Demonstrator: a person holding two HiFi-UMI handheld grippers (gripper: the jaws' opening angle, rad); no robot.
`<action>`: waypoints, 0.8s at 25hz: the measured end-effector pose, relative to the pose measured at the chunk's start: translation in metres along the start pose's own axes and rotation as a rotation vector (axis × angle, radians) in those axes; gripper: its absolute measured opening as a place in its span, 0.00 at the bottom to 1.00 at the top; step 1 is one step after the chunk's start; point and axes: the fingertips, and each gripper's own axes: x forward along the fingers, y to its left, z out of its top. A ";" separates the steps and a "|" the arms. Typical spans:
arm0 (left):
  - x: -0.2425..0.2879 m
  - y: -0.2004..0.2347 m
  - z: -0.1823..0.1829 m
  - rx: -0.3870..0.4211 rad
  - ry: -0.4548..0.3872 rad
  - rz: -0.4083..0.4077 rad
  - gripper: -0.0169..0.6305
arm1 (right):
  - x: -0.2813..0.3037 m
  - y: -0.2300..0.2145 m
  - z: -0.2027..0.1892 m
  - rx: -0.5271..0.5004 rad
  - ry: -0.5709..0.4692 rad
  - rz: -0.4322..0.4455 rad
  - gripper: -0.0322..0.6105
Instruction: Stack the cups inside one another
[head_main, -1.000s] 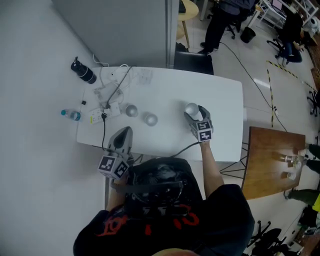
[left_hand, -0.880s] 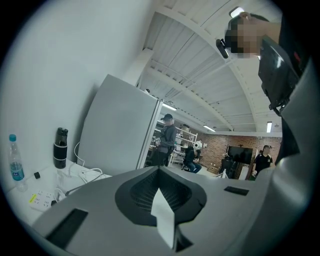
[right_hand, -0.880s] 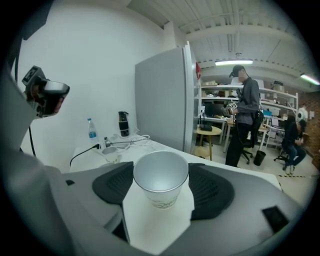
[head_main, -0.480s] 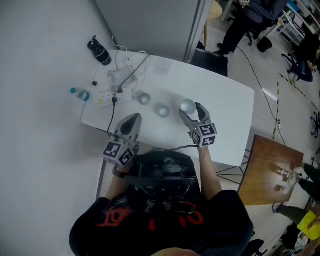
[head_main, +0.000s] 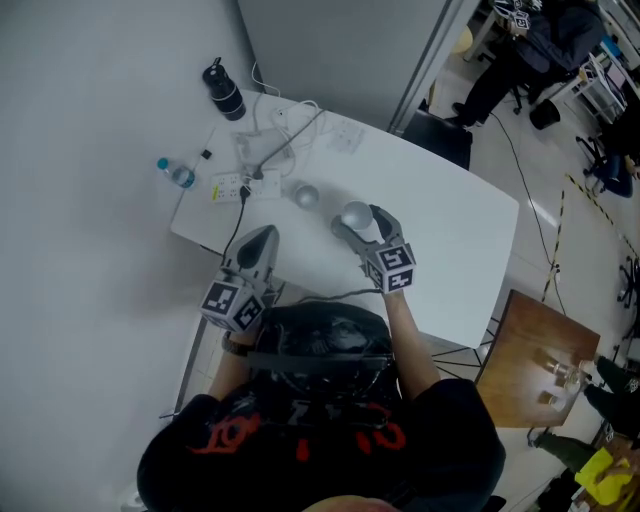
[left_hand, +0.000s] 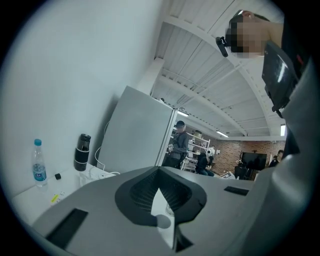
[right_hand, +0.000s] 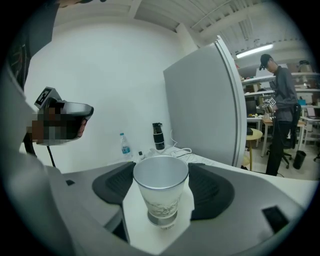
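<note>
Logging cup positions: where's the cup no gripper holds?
Head view: free cup stands on the table, left half, between the power strip and the cup in the right gripper.

Black shirt (head_main: 440, 440) with red print — grey left gripper (head_main: 262, 234) and right gripper (head_main: 358, 217) bear marker cubes (head_main: 230, 305) (head_main: 393, 268).

One camera looks steeply down; two look level across table (head_main: 455, 235).

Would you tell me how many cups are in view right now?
2. One cup stands on the white table near the cables; a second cup is gripped in the right claw. Another may be hidden under it.
</note>
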 end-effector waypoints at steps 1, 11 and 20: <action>-0.002 0.003 -0.001 -0.004 -0.002 0.009 0.02 | 0.004 0.003 0.001 -0.008 0.003 0.008 0.61; -0.015 0.013 0.003 -0.008 -0.020 0.046 0.02 | 0.021 0.012 -0.002 -0.011 0.027 0.036 0.65; -0.015 0.015 0.002 0.017 -0.011 0.052 0.02 | 0.017 0.011 0.001 -0.014 0.011 0.027 0.65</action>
